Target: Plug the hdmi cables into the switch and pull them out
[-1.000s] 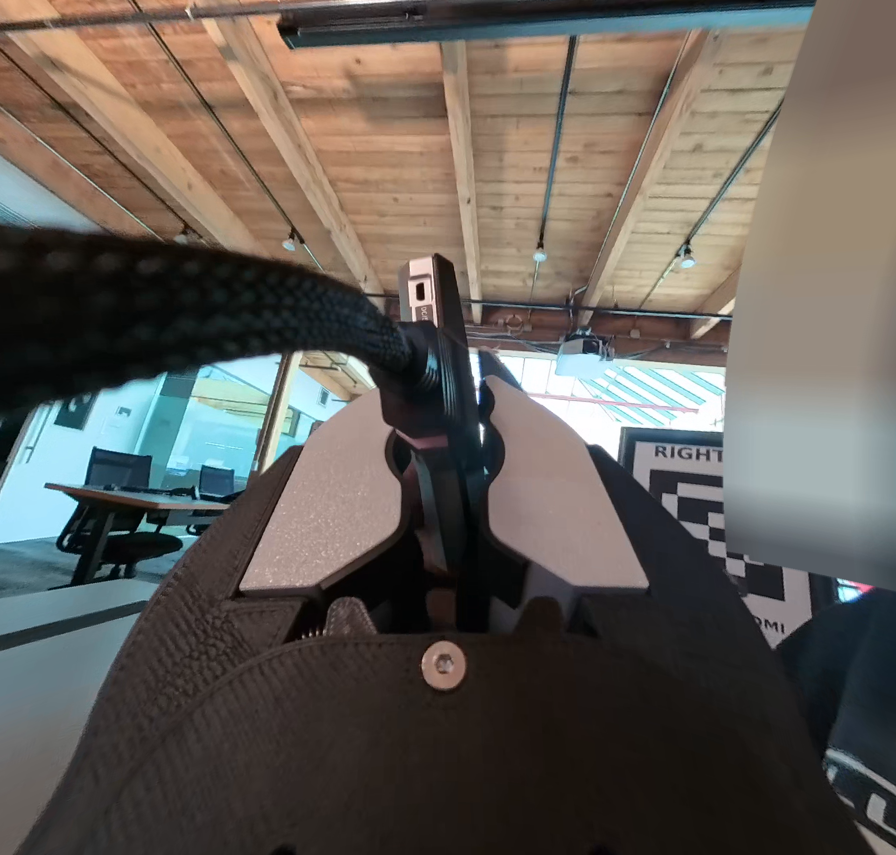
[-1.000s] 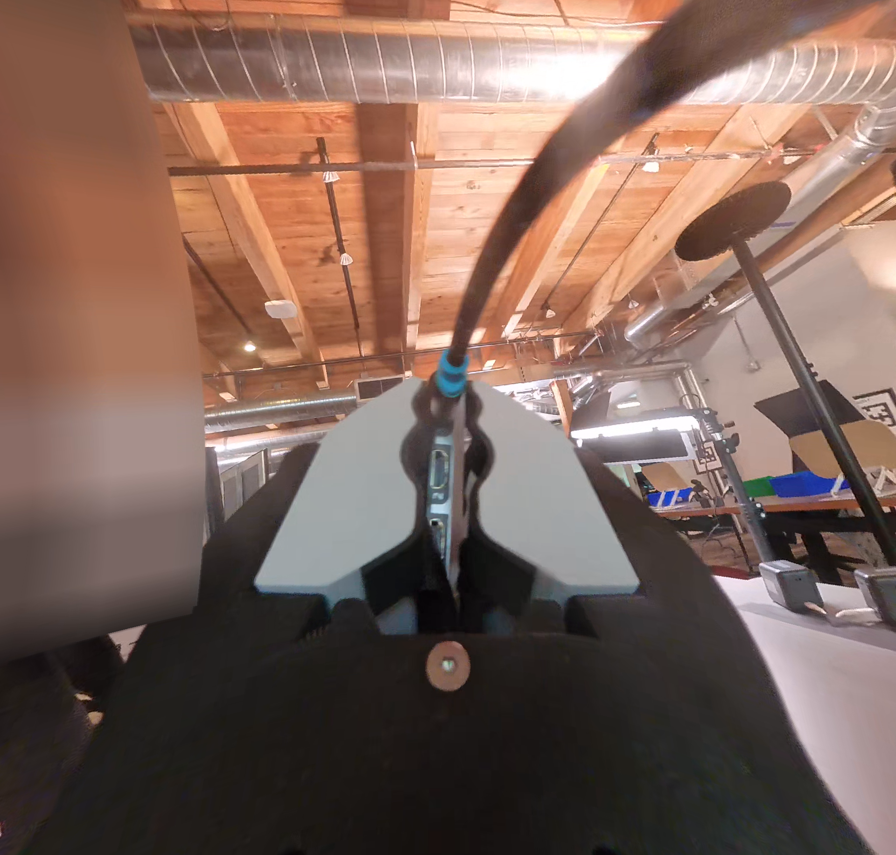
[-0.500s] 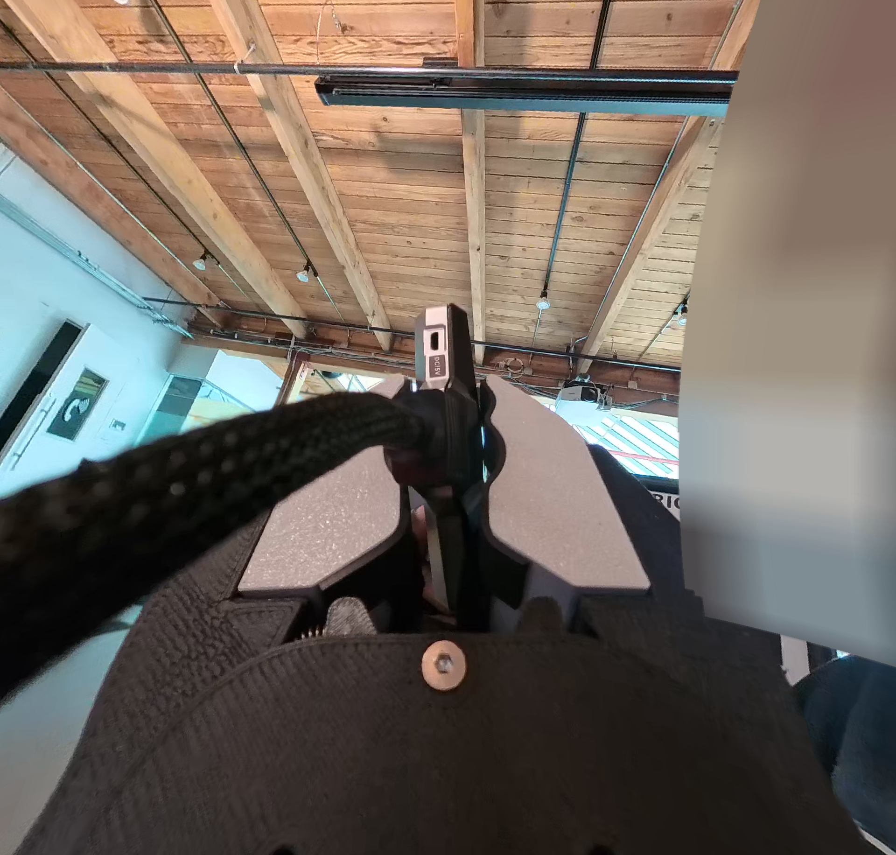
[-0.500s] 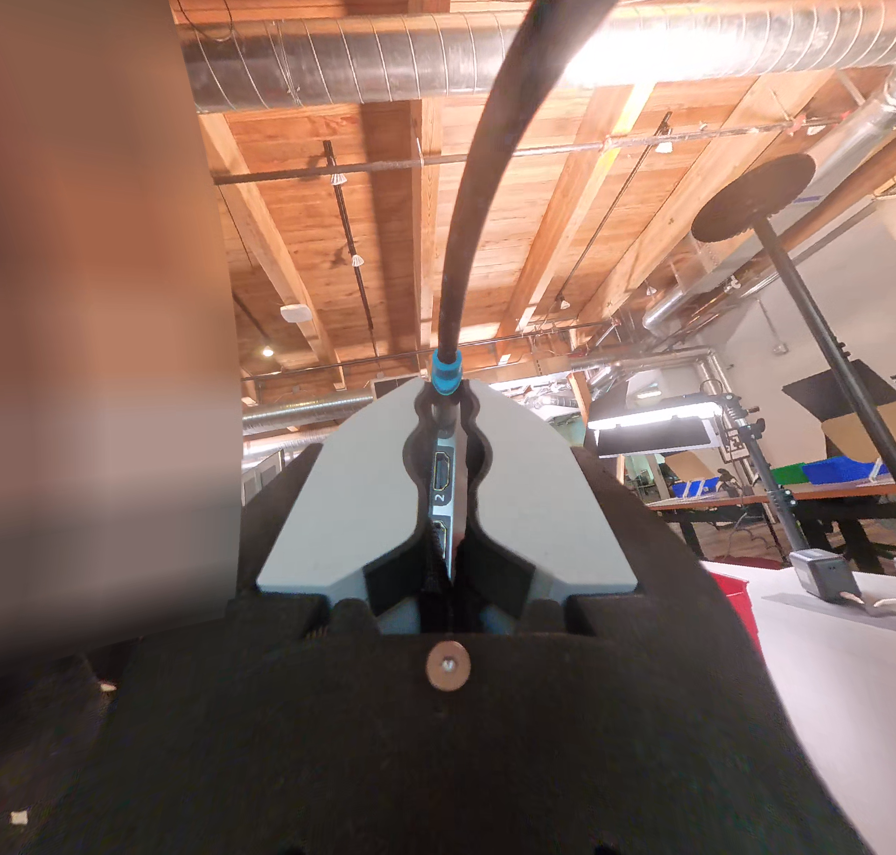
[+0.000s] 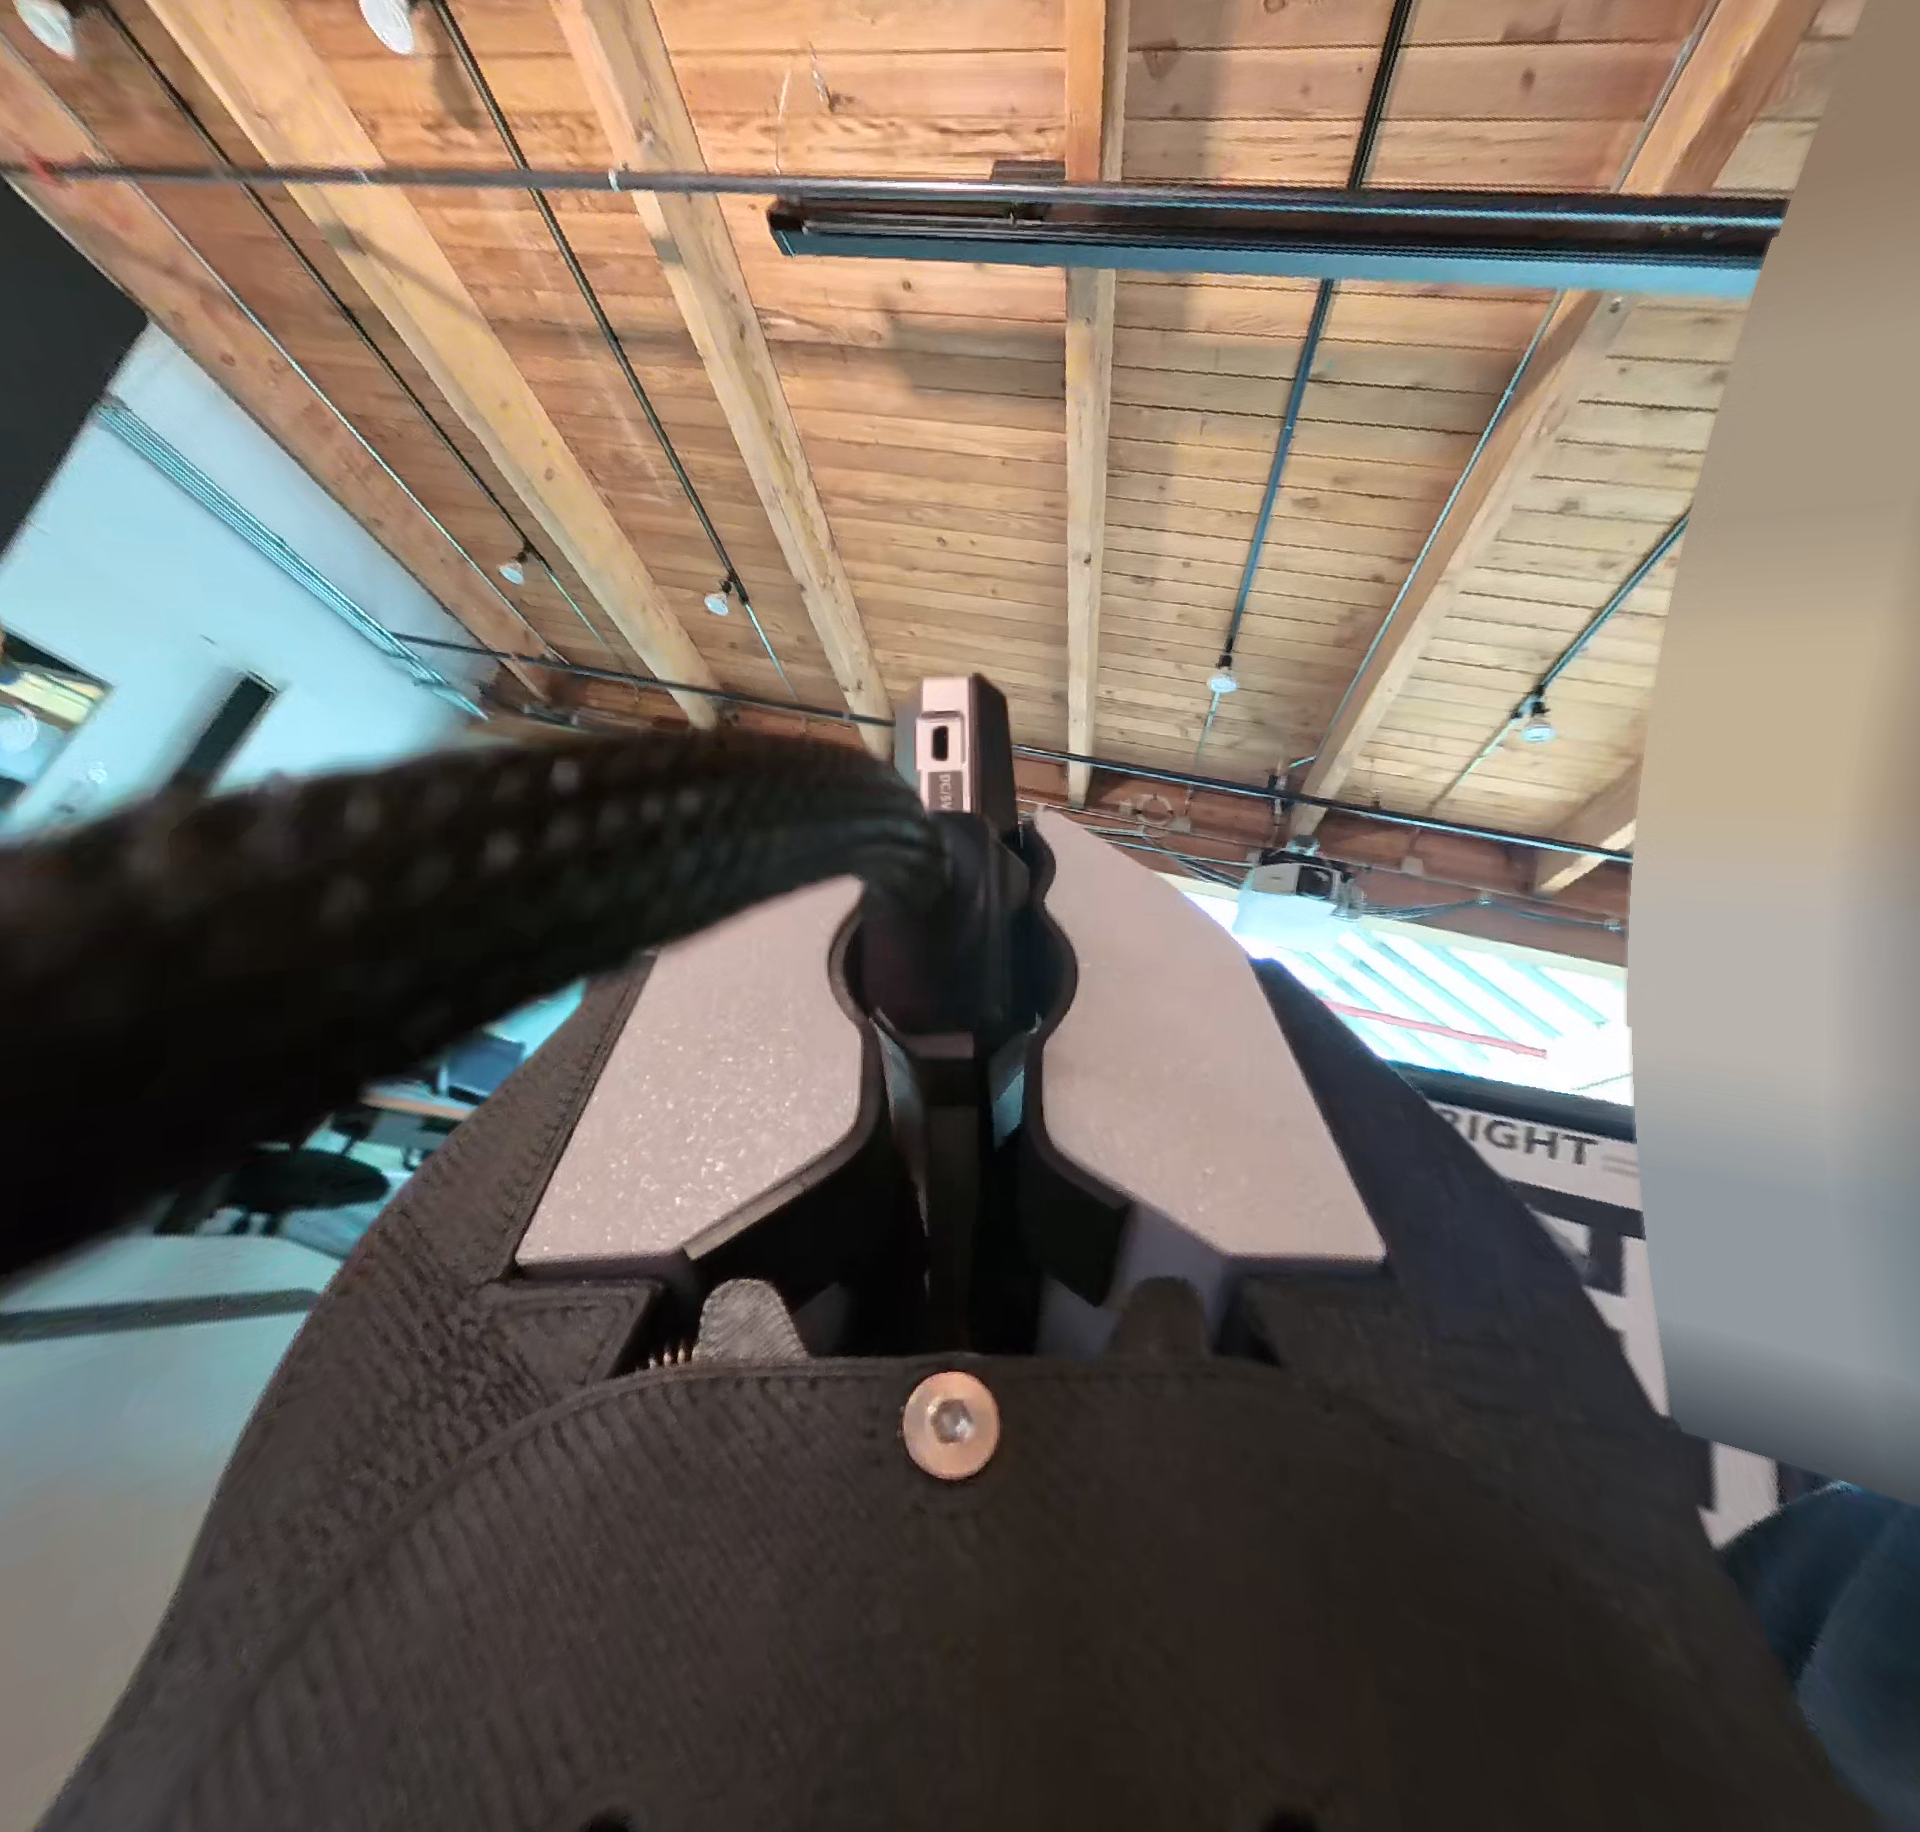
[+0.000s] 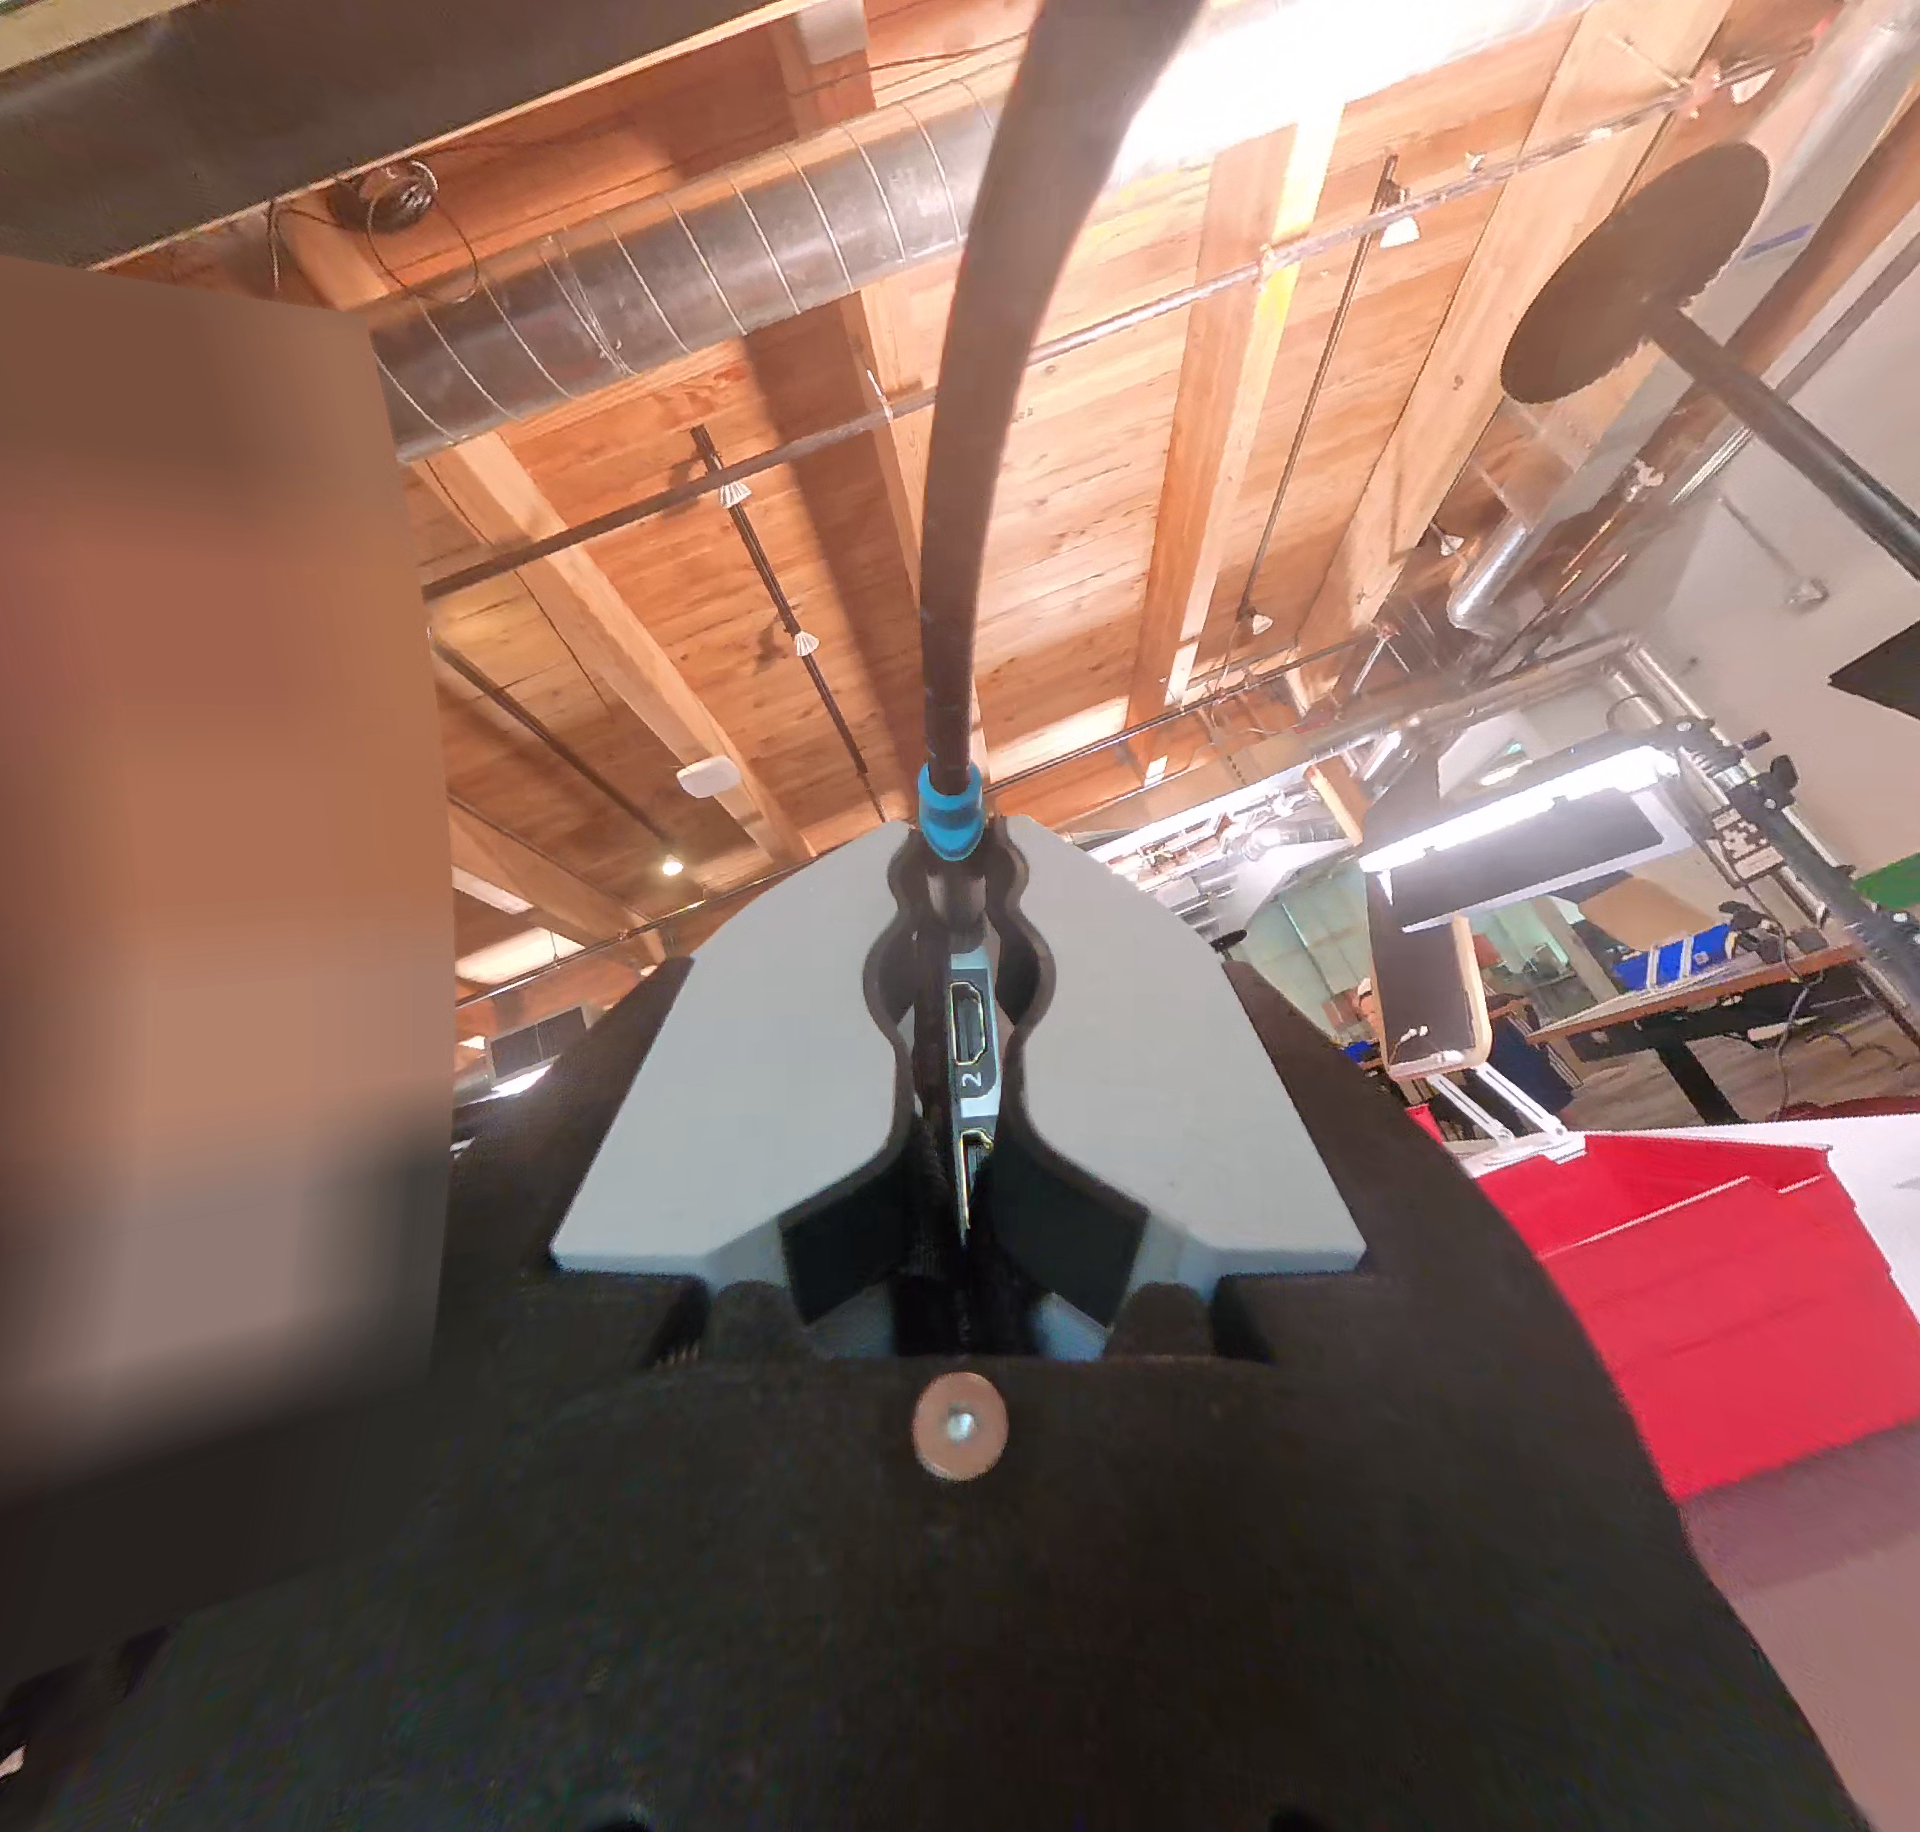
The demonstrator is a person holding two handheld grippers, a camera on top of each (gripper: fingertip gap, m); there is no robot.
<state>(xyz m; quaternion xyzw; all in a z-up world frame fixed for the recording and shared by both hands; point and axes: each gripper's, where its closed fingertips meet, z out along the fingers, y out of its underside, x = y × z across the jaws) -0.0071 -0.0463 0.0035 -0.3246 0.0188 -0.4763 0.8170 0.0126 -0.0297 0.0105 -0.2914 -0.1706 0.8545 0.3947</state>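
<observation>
In the left wrist view my left gripper [image 5: 977, 852] points up at the ceiling and is shut on a thin grey switch [image 5: 948, 754]. The switch's end, with a small port, sticks out past the fingertips. A thick black braided HDMI cable [image 5: 436, 909] is plugged into the switch at the left finger and sweeps off to the left. In the right wrist view my right gripper [image 6: 954, 837] is shut on a grey switch edge [image 6: 971, 1029] with free HDMI ports showing. A black cable with a blue collar [image 6: 948, 811] rises from its fingertips. I cannot tell whether both views show the same switch.
A red bin [image 6: 1662, 1263] sits on a white table [image 6: 1870, 1169] at the lower right. A black stand with a round disc [image 6: 1642, 265] rises at the upper right. The right gripper's tag plate [image 5: 1507, 1148] shows beside my left gripper. Wooden ceiling beams are above.
Both grippers kept their grip while tilting. The braided cable swung down across the left of the left wrist view. The right wrist view turned, and the red bin came into sight.
</observation>
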